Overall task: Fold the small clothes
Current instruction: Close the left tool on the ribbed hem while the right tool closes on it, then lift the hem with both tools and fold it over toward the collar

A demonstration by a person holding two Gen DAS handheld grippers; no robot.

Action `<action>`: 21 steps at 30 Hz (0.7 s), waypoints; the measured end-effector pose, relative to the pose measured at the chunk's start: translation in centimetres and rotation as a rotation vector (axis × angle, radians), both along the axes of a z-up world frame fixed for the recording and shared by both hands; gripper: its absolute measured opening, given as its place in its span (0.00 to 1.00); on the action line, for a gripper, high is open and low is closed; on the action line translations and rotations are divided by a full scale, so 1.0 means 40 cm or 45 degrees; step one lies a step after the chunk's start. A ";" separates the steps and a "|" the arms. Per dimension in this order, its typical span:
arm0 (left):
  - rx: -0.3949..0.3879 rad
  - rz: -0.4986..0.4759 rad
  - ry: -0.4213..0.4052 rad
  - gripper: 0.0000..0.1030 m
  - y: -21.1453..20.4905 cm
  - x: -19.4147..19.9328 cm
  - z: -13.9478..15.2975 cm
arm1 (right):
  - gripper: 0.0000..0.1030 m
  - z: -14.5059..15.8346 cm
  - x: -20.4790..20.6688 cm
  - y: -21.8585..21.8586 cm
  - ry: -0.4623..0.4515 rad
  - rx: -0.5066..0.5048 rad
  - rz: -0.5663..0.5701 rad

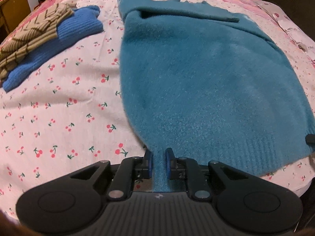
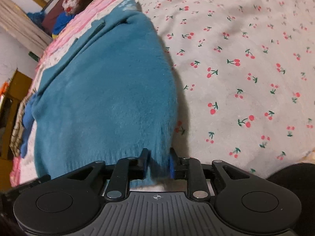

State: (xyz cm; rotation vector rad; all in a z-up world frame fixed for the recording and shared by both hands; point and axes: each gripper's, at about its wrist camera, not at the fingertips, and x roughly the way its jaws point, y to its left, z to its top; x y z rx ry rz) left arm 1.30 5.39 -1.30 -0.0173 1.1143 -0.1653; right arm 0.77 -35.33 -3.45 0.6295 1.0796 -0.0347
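Both tools, left tool (image 1: pixel 158 162) and right tool (image 2: pixel 158 163), pinch the teal sweater's (image 1: pixel 196 78) hem on the bed (image 1: pixel 59 108); sleeves folded, body fold remains; two folded garments (image 1: pixel 39 39) wait aside.

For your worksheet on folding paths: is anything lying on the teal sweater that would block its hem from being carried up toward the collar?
Nothing visible does. Both tools, left and right, grip the teal sweater at its hem, and its top surface is bare. The folded pile lies apart.
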 end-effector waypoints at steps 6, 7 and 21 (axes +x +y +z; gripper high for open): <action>-0.026 0.007 0.006 0.20 -0.003 0.015 -0.007 | 0.40 -0.016 0.040 -0.017 -0.036 0.090 0.013; -0.026 0.007 0.008 0.20 -0.004 0.016 -0.007 | 0.43 -0.018 0.043 -0.020 -0.035 0.111 0.009; -0.089 0.030 -0.005 0.18 0.010 0.009 0.022 | 0.19 -0.002 0.023 -0.001 -0.047 0.001 0.091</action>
